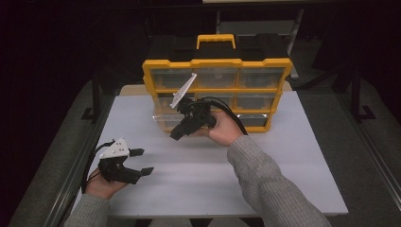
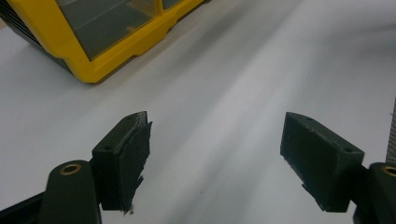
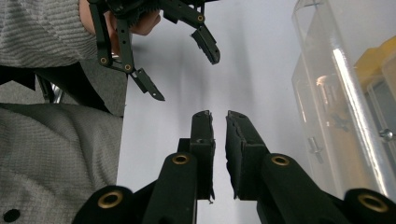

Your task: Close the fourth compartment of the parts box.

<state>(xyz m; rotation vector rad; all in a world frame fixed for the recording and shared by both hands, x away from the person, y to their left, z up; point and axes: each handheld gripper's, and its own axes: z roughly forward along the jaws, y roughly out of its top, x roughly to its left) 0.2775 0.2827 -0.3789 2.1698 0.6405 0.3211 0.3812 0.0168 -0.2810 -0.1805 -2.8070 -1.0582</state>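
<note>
A yellow and black organiser (image 1: 217, 71) with clear drawers stands at the back of the white table (image 1: 283, 165). Its bottom left clear drawer (image 1: 163, 120) sticks out a little, and the same drawer (image 3: 336, 102) rises at the right of the right gripper view. My right gripper (image 1: 175, 135) points down and left just in front of that drawer. Its jaws (image 3: 219, 116) stand almost together with a thin slit between the pads and nothing in it. My left gripper (image 1: 144, 161) rests low at the table's front left, open wide (image 2: 217, 154) and empty, well apart from the organiser (image 2: 93, 65).
The organiser has a yellow carry handle (image 1: 216, 40) on top. Bare white table surface lies between the two grippers and to the right of the right forearm (image 1: 265, 184). A metal frame rail (image 1: 75, 165) runs along the table's left edge.
</note>
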